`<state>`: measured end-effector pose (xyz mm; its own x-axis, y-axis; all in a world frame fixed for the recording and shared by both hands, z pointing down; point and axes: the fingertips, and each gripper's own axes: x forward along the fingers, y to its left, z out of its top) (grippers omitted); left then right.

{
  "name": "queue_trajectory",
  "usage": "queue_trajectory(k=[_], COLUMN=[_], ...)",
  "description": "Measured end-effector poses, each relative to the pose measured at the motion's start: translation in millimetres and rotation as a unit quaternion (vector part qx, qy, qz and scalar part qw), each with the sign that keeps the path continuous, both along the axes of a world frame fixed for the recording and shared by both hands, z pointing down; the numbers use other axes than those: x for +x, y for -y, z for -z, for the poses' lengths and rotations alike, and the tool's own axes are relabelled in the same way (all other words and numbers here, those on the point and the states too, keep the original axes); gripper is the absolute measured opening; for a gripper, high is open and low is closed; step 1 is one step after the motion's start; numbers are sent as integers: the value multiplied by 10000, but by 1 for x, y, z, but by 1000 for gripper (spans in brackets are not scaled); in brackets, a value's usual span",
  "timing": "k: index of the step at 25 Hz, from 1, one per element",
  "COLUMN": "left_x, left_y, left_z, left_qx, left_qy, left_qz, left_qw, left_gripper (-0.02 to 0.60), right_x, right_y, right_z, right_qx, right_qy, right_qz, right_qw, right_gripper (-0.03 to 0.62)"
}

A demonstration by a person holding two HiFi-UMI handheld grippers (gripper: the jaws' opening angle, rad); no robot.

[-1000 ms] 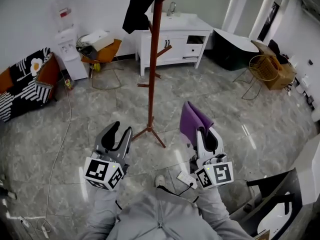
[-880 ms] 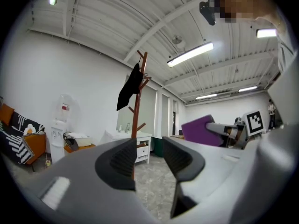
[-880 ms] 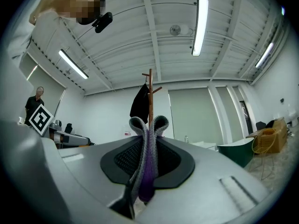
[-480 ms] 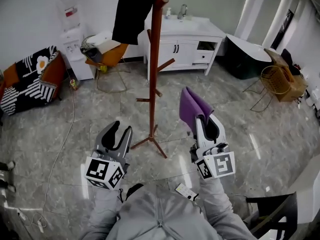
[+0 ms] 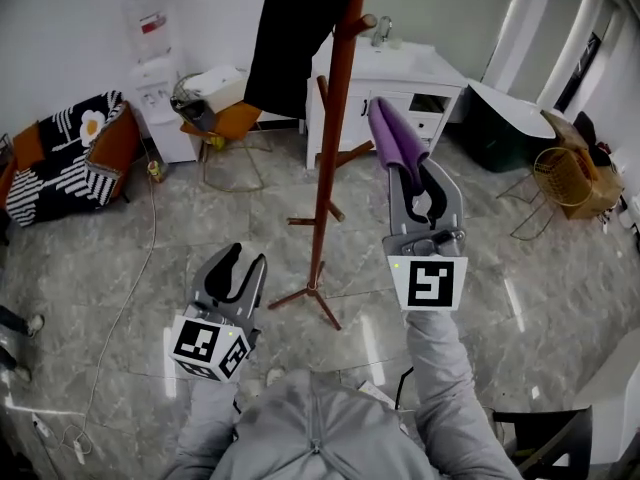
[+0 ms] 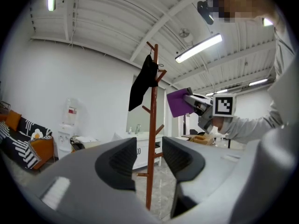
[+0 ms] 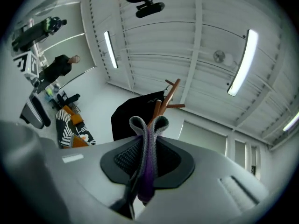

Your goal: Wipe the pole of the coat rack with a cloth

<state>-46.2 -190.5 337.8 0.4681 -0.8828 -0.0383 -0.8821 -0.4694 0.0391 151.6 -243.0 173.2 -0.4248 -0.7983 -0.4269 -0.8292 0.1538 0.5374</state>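
The red-brown coat rack pole (image 5: 328, 158) stands on the marble floor, with a black garment (image 5: 290, 38) hung near its top. My right gripper (image 5: 415, 173) is raised just right of the pole, shut on a folded purple cloth (image 5: 395, 133) that sticks up past its fingertips and stays apart from the pole. In the right gripper view the cloth (image 7: 147, 162) is pinched between the jaws, with the pole top (image 7: 161, 107) behind it. My left gripper (image 5: 246, 260) hangs low and open, left of the rack's feet. Through its gap I see the pole (image 6: 152, 125) and the cloth (image 6: 177, 102).
A white vanity cabinet (image 5: 400, 88) stands behind the rack. A water dispenser (image 5: 160, 98), an orange chair (image 5: 225, 118) and a patterned sofa (image 5: 60, 158) line the left wall. A cable (image 5: 140, 258) trails over the floor. A wire basket (image 5: 560, 173) stands at the right.
My right gripper has risen and gone forward with the purple cloth, from knee height to beside the upper pole. The rack looks nearer. The left gripper stays low and open.
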Motion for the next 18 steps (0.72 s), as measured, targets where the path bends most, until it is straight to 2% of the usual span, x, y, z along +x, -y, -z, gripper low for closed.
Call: queue_trajectory(k=[4,8,13,18], left_x=[-15,-31,-47,-60], left_y=[11,18,22,25], left_z=[0,-3,-6,-11], left_qx=[-24,-67,-95,-118], left_qy=[-16,-40,-58,-103], left_qz=[95,244,360,458], left_qw=[10000,9997,9993,9988], left_gripper=[178,178,178,178], right_x=[-26,-57,-84,-98], right_y=[35,64,85,97], right_z=[-5,-19,-35,-51], right_qx=[-141,-227,-355,-510], right_qy=[-448,-845,-993,-1198], right_qz=[-179,-117,114,143], right_qw=[9987,9961,9944,9914], right_gripper=[58,58,58,58])
